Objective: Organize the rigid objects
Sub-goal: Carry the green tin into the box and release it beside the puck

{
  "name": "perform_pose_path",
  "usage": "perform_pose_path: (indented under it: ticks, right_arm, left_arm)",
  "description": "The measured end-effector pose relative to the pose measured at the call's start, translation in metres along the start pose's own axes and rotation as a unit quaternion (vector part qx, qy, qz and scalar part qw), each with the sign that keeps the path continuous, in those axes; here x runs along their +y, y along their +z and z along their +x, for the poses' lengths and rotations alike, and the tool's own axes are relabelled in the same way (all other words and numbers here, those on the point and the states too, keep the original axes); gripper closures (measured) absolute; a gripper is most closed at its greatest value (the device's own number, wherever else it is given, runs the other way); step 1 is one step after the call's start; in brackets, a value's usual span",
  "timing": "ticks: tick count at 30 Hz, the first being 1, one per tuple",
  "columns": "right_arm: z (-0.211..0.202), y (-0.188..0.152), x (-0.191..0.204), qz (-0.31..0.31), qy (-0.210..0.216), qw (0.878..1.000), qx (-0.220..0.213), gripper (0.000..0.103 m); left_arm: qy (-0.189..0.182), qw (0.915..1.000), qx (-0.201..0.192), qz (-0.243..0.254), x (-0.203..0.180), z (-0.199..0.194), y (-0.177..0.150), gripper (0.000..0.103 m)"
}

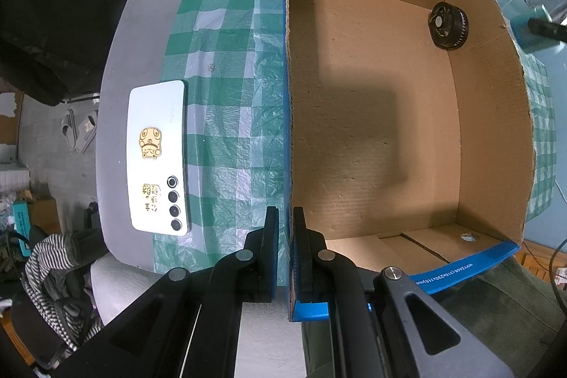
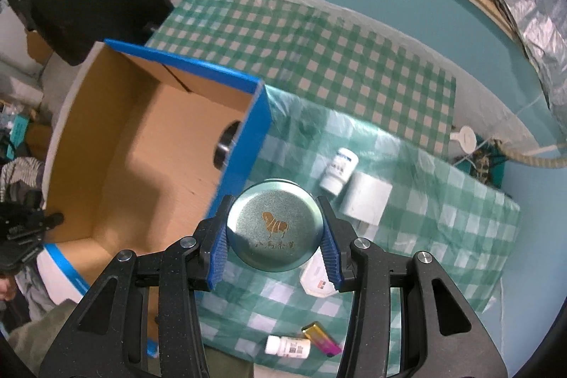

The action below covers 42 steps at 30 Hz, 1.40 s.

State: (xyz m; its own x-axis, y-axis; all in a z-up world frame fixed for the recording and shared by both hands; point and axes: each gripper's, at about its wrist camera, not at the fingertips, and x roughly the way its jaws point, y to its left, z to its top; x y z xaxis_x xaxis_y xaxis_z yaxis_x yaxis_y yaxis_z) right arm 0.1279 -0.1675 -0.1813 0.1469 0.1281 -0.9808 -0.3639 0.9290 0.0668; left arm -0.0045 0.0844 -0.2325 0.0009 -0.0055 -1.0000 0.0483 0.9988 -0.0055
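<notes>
My left gripper (image 1: 286, 236) is shut on the near left wall of the open cardboard box (image 1: 287, 116), one finger on each side of the blue rim. Inside the box a black round toothed part (image 1: 448, 25) lies in the far right corner. In the right wrist view my right gripper (image 2: 274, 231) is shut on a round green tin (image 2: 274, 225) with a gold animal print, held above the checked cloth just right of the box (image 2: 255, 126). The black part (image 2: 225, 144) shows partly behind the box's right wall.
A white phone (image 1: 157, 158) lies face down left of the box. On the cloth right of the box lie a white bottle (image 2: 338, 170), a white cylinder (image 2: 366, 199), a flat white item (image 2: 317, 278), a small white bottle (image 2: 287, 347) and a lighter (image 2: 320, 339).
</notes>
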Motion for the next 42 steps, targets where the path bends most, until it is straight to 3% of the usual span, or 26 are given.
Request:
perform_pose_path:
  ticks: [13, 30, 42]
  right_arm:
    - [-0.009, 0.033, 0.039, -0.048, 0.011, 0.999, -0.018, 0.059]
    - [0.045, 0.063, 0.08, -0.087, 0.013, 0.996, 0.015, 0.059]
    - [0.07, 0.064, 0.088, -0.088, 0.005, 0.996, 0.033, 0.058]
  left_arm:
    - [0.0, 1.0, 0.001, -0.001, 0.0, 0.0, 0.001, 0.096]
    - [0.0, 1.0, 0.002, -0.002, 0.001, 0.001, 0.001, 0.096]
    - [-0.001, 1.0, 0.002, -0.001, 0.001, 0.001, 0.0, 0.096]
